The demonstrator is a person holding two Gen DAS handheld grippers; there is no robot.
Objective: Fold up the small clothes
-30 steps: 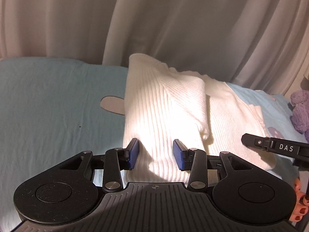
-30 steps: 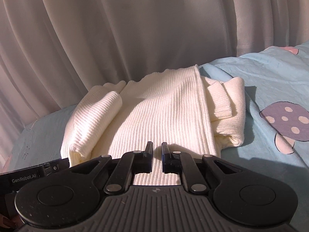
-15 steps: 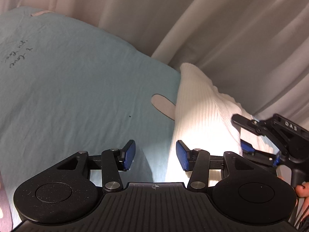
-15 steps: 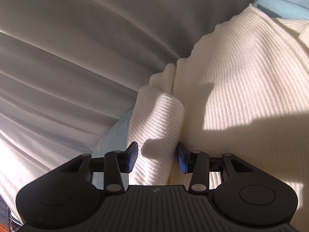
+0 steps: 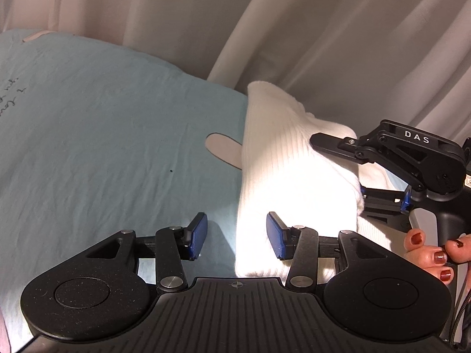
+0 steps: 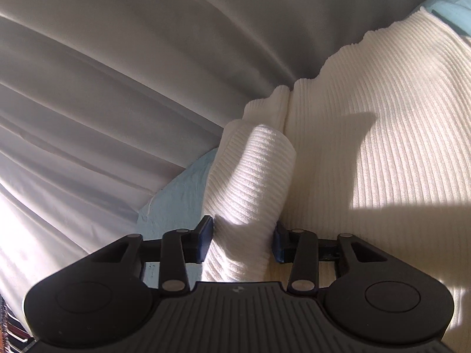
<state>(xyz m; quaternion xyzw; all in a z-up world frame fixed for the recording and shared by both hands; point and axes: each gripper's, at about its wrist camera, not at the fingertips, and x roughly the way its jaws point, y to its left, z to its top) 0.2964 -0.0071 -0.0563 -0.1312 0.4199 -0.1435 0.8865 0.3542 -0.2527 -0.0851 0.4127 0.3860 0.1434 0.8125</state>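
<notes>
Moved since a second ago: my right gripper (image 6: 240,242) swung off the sweater's flat body onto its folded sleeve (image 6: 256,182), jaws closing.
Right claw: I read it as pinching that sleeve, pads pressed against the knit either side.
Left claw: my left gripper (image 5: 237,236) stands parted, gripping nothing, straddling the sweater's edge.
Sweater (image 5: 282,176): white ribbed knit, centre-right of my left view, lying on the blue bedsheet (image 5: 103,135).
Backdrop: pale curtain (image 5: 265,29) across the top.

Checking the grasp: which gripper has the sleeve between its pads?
The right gripper: its jaws, just closing, pinch the folded sleeve; the left gripper's, closing slightly, grip nothing.
</notes>
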